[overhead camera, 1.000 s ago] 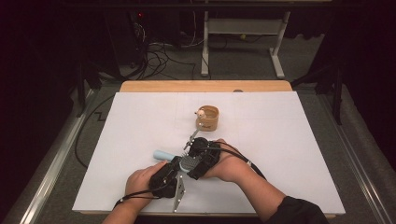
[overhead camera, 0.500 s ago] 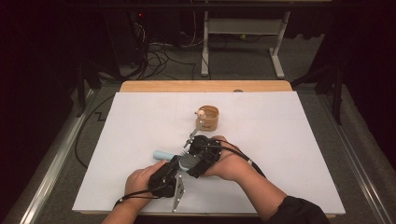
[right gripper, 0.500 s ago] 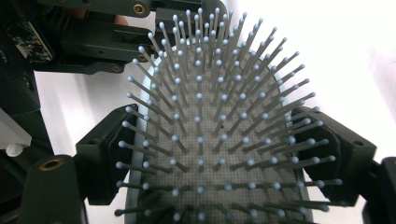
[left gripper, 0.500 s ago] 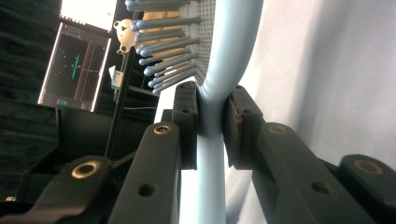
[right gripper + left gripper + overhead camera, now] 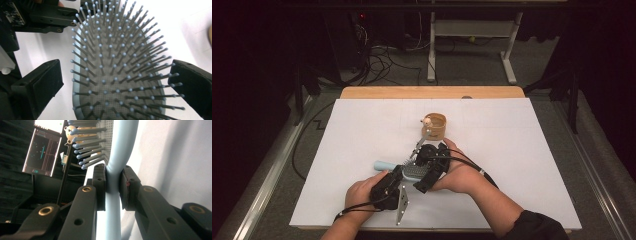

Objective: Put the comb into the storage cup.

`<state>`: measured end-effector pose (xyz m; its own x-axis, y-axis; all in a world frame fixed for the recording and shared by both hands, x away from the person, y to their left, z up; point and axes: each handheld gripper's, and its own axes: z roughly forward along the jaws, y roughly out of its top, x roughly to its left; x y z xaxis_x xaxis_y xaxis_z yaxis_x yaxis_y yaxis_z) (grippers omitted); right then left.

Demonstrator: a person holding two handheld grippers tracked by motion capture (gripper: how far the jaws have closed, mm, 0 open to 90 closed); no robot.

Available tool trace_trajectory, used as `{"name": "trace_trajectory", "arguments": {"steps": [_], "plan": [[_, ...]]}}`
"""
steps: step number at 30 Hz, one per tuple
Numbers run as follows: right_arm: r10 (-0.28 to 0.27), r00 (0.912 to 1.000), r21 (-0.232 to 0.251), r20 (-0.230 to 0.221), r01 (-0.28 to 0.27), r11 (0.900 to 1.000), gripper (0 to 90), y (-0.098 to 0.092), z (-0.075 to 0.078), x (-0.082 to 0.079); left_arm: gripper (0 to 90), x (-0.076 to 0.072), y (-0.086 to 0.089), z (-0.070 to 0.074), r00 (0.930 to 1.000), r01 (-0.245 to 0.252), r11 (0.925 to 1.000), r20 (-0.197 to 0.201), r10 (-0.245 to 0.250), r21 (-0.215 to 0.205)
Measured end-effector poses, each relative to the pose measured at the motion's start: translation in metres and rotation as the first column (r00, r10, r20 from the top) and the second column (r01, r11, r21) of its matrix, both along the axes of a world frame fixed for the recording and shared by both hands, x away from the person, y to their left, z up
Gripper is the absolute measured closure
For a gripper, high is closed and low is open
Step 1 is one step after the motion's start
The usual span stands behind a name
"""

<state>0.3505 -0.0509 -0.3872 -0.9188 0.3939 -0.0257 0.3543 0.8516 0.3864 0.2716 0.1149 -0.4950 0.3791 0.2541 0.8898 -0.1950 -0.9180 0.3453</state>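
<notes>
A light blue hairbrush point(image 5: 413, 172) lies near the front of the white table point(image 5: 522, 150), bristles up. My left gripper point(image 5: 398, 175) is shut on its neck; in the left gripper view the pads point(image 5: 100, 187) press both sides of the blue handle point(image 5: 113, 195) just below the bristles. My right gripper point(image 5: 422, 169) comes in from the right. Its jaws have just been opening and now straddle the brush head point(image 5: 117, 82) with a gap on each side. The right gripper's pads point(image 5: 47, 77) touch neither the rim nor the bristles.
A tan round cup point(image 5: 435, 126) with a small pale figure on its rim stands just beyond the right hand. The table's wooden far edge point(image 5: 432, 92) borders dark floor with cables and a stand's legs point(image 5: 430, 50). A lit screen point(image 5: 43, 152) glows in the left gripper view.
The right gripper's jaws stand wider around the brush head than before. The left hand and the hairbrush have kept still.
</notes>
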Motion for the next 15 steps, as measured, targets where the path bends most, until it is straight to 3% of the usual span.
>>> {"name": "trace_trajectory", "arguments": {"steps": [15], "plan": [[-0.011, 0.9999, -0.035, 0.01, 0.011, 0.999, 0.2, -0.012, 0.003, -0.001, 77.1, 0.003, 0.006, 0.004, 0.9997, -0.025, 0.9996, -0.004, 0.025, -0.01]]}}
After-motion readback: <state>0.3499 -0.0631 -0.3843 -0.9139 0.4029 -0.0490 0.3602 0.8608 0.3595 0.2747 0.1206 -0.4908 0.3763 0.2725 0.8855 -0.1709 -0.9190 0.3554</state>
